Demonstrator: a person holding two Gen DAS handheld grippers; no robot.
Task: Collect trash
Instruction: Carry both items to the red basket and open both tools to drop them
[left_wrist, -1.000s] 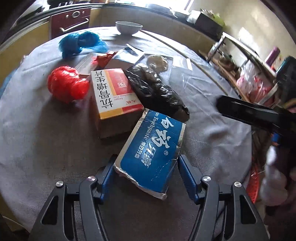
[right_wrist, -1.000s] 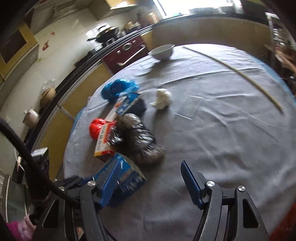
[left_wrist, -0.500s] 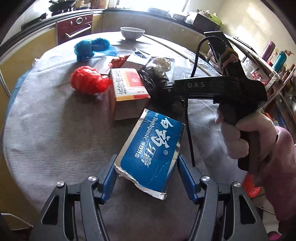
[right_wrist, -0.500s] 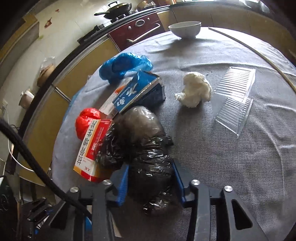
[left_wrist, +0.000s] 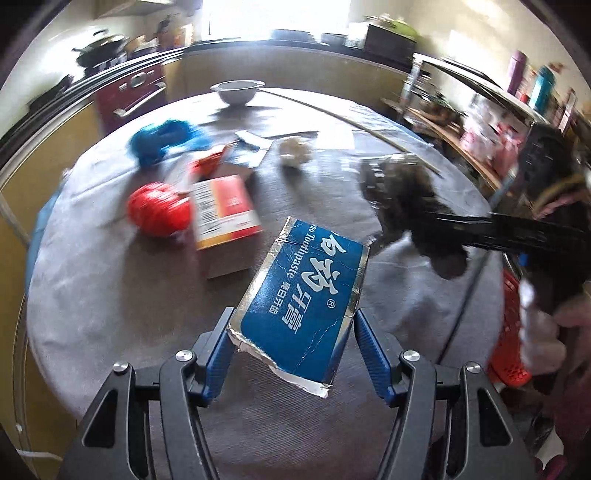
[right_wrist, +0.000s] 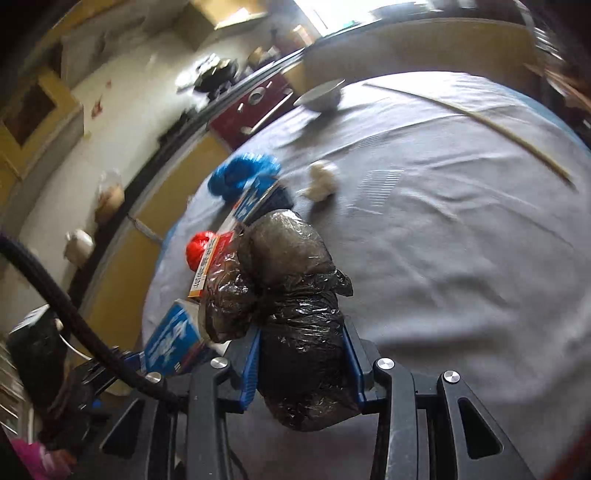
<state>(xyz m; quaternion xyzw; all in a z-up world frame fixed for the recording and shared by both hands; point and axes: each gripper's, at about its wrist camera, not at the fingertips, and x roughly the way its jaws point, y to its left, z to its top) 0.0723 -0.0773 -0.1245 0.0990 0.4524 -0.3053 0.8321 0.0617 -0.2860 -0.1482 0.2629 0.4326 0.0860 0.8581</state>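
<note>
- Gripping a flattened blue toothpaste carton (left_wrist: 306, 295) with white lettering and silver edges, your left hand-held gripper (left_wrist: 293, 347) has both blue pads pressed against the carton's long sides; the carton tilts up, clear of the grey-cloth-covered round worktop (left_wrist: 110, 295).
- Your right hand-held gripper (right_wrist: 301, 358) is clenched around a crumpled black plastic bag bundle (right_wrist: 295, 295); the bundle fills the gap between the pads and bulges out ahead of them.
- In the left wrist view, the same black bundle hangs off the worktop at the right, near the carton's upper corner.
- On the worktop lie a red-and-white cardboard box (left_wrist: 225, 210), a crumpled red plastic bag (left_wrist: 159, 214) touching the box's left side, a crumpled blue plastic bag (left_wrist: 162, 140) behind them, and a wad of white tissue (left_wrist: 293, 151).
- A white bowl (left_wrist: 238, 90) stands at the far edge.
</note>
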